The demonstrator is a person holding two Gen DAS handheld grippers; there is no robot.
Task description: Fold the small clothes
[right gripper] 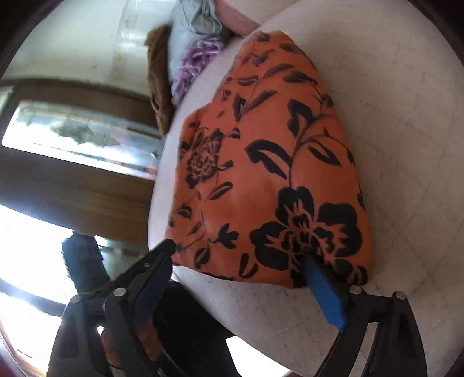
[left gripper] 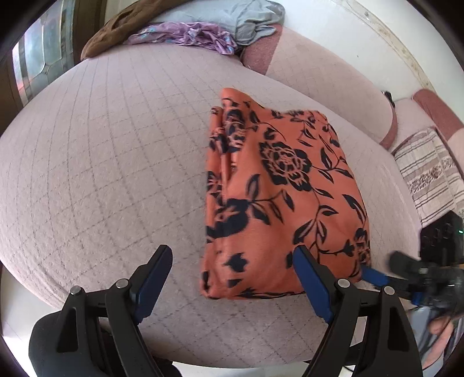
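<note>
An orange floral garment (left gripper: 284,191) lies folded on the quilted bed (left gripper: 101,162), both hand-held grippers, left (left gripper: 232,278) and right (right gripper: 243,269), spread wide at its near edge, seemingly released after folding.

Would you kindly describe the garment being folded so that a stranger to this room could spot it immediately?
Start from the broad pale quilted cushion. On its right half lies the folded orange garment, between the open left gripper and right gripper. Its black flower print separates it from the purple, brown and grey clothes heaped at the far edge.
</note>
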